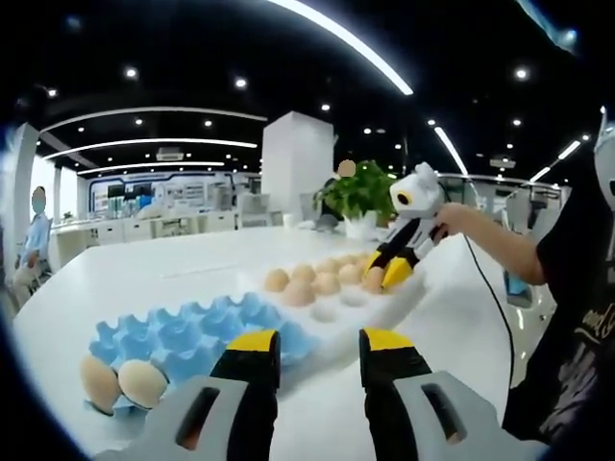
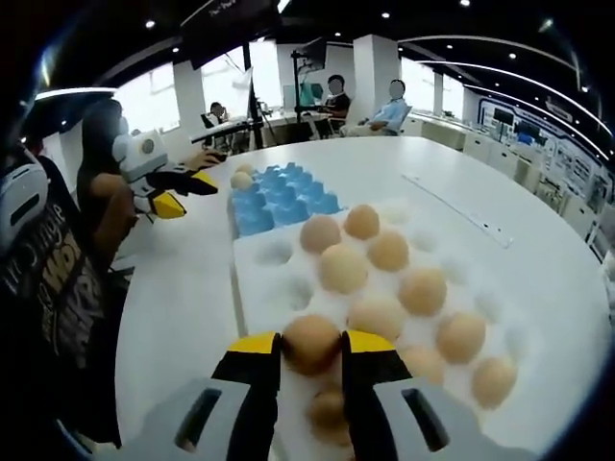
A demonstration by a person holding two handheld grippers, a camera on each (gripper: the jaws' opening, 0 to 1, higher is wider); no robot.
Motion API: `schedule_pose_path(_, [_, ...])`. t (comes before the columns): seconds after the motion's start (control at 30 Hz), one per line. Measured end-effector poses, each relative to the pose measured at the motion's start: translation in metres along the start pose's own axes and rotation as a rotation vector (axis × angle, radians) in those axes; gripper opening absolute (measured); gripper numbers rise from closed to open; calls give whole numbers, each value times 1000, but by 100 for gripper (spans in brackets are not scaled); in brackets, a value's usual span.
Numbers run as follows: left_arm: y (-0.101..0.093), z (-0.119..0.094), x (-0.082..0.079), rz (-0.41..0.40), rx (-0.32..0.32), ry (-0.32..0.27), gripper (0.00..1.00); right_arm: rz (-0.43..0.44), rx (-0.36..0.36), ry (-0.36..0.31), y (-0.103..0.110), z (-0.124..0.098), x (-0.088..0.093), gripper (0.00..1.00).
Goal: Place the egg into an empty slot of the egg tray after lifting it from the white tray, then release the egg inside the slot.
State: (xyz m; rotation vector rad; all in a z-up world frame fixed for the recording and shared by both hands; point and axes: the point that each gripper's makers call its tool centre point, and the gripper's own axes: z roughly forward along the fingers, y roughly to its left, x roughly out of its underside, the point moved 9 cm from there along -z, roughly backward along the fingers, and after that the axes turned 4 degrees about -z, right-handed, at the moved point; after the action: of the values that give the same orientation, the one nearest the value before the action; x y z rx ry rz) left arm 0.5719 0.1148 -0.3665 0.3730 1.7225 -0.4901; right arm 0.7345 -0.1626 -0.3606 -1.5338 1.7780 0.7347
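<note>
On the white bench [image 2: 183, 317], the white tray [image 2: 264, 288] lies beside the blue egg tray [image 2: 279, 204], the two touching or nearly so. In the right gripper view the right hand-held gripper [image 2: 310, 348] pinches a brown egg [image 2: 310, 344] between its yellow-tipped jaws, just above the near end of the white tray; whether the egg is lifted clear or resting in its slot I cannot tell. Besides that egg, about nine more brown eggs sit in the white tray, one of them partly hidden under the jaws, and several white slots stand bare. The blue egg tray holds one egg [image 2: 241, 180] that can be made out at its far corner in this view.

The left gripper view shows the blue egg tray [image 1: 192, 331] from the other side, with two eggs [image 1: 121, 382] side by side at its near corner. Its own left hand-held gripper [image 1: 316, 346] has its jaws spread apart with nothing between them, held over the bench. Beyond, the right hand-held gripper [image 1: 384, 279] appears in a person's hand [image 1: 450, 219], tips down at the white tray [image 1: 346, 312]. The left hand-held gripper [image 2: 178, 192] also shows far off in the right gripper view.

A dark shirt [image 2: 48, 259] bears yellow lettering, too cropped to read. A potted plant [image 1: 360, 197] stands at the bench's far edge.
</note>
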Motion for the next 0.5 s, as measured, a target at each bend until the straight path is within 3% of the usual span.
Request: schedule_pose_path(0.5, [5,-7,2,-7,-12,-2,35,-41,9,-6,1,-3,-20,26])
